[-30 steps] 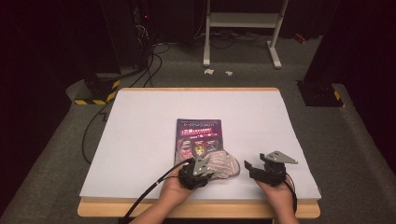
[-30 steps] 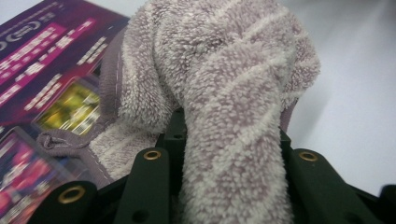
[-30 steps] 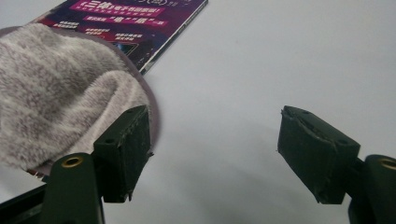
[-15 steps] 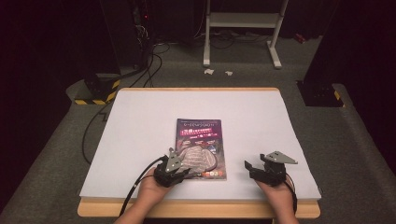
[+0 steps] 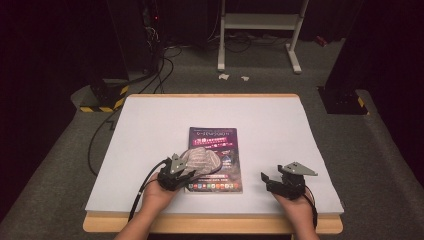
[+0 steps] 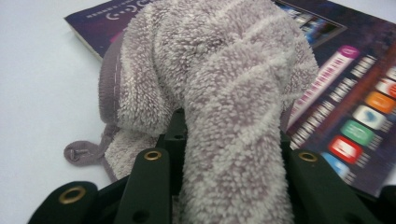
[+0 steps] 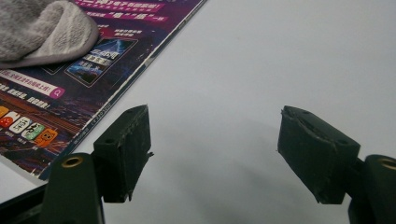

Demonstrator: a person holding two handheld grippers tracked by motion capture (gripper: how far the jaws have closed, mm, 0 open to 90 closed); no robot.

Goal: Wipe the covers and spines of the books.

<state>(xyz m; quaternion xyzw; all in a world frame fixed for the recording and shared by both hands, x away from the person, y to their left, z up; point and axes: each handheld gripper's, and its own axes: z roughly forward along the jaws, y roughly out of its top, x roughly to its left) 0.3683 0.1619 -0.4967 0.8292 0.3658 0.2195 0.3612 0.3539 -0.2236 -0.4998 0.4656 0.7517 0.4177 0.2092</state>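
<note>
A purple book (image 5: pixel 214 141) lies flat on the white table cover, near the front middle. A grey-lilac towel (image 5: pixel 200 159) rests bunched on the book's lower left part and hangs over its left edge. My left gripper (image 5: pixel 181 171) is shut on that towel (image 6: pixel 224 93), which bulges up between the black jaws and hides their tips. The book's cover (image 6: pixel 355 98) runs off to the right behind the cloth. My right gripper (image 5: pixel 270 181) sits to the right of the book, low over the table. In its own view the right gripper (image 7: pixel 215 154) is open with nothing between the jaws.
The white sheet (image 5: pixel 150 125) covers a wooden table whose front edge (image 5: pixel 210 224) runs just under both hands. Beyond the table are floor cables (image 5: pixel 165 65), a yellow-black striped base (image 5: pixel 102 102) and a white stand (image 5: pixel 260 30). The book's corner (image 7: pixel 60 107) lies left of the right jaws.
My left gripper has dragged the towel leftward across the lower part of the book, to its left edge. The right gripper has stayed where it was.
</note>
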